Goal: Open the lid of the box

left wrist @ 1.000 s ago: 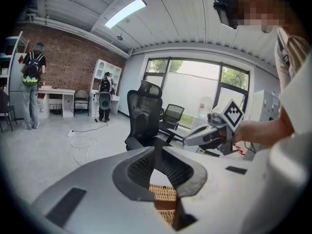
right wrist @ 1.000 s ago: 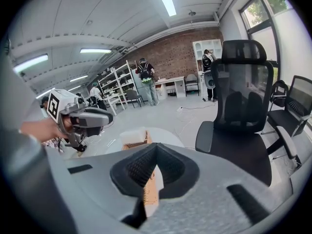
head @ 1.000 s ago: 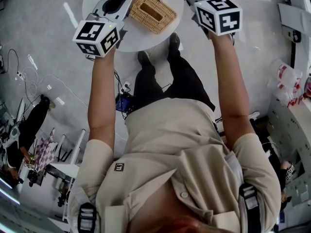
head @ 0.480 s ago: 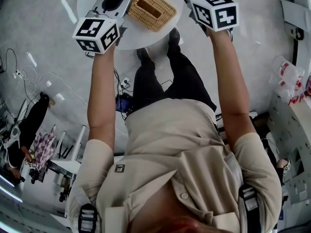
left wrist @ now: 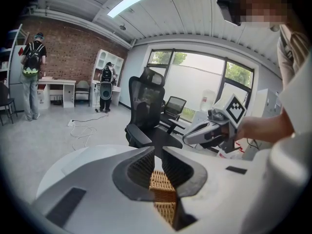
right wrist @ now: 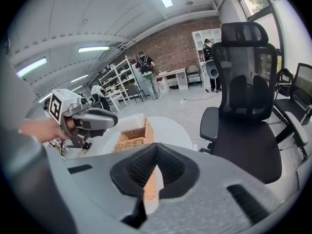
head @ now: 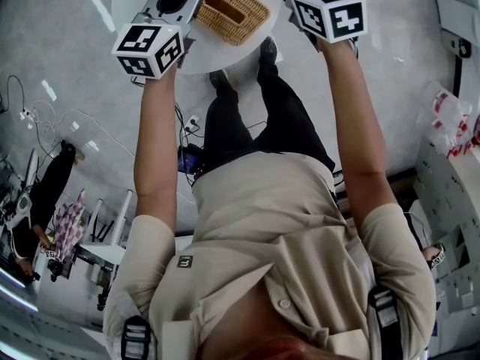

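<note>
- Upward in the head view since a second ago: the left hand-held gripper (left wrist: 155, 152) and the right hand-held gripper (right wrist: 156, 147) both sit nearer the top edge. The wicker box (head: 232, 7) has slid up with them, so its far end is now cut off.
- Left hand-held gripper: the jaws are drawn together with the tips meeting. Wicker weave shows in the slit behind them, but I cannot tell whether they pinch it.
- Right hand-held gripper: the jaws are likewise together, with nothing clamped. It hangs in the air off the box's right side, apart from it.
- The box lies on the round white surface (head: 214, 55) with a rectangular slot in its top. The left hand-held gripper's tip is at its left corner.
- Writing: the left cube (head: 148, 49) and right cube (head: 330, 12) carry only black-and-white square markers. A small dark patch (head: 184, 259) on the beige shirt bears a pale mark too small to read.
- Beyond the surface stands a black mesh office chair (right wrist: 246, 106).
</note>
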A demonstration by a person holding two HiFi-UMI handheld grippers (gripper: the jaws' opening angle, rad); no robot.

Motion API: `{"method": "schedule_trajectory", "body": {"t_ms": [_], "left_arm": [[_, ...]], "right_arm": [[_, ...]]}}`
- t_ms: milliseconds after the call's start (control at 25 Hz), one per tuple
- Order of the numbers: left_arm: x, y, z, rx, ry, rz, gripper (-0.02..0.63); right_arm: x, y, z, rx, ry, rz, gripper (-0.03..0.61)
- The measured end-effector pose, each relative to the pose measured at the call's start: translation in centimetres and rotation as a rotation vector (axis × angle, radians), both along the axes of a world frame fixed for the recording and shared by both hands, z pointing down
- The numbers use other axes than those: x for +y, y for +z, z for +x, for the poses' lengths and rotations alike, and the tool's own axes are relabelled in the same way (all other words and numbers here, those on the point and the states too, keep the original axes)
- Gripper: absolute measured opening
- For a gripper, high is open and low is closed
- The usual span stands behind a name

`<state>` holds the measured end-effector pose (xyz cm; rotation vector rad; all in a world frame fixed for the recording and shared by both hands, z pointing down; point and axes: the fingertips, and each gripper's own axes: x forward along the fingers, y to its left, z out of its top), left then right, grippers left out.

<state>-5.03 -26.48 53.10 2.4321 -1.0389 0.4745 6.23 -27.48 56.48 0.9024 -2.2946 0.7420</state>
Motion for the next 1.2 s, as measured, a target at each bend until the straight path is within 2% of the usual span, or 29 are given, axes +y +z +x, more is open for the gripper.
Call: {"method": "schedule_trajectory", "body": {"t_ms": [1200], "left_arm": [[0.3,5.2,-0.6,-0.015,0.001,-0.082,0.041]], "right_arm": [[0.6,4.2,-1.0,-0.001,-0.017,-0.063,-0.005]]}}
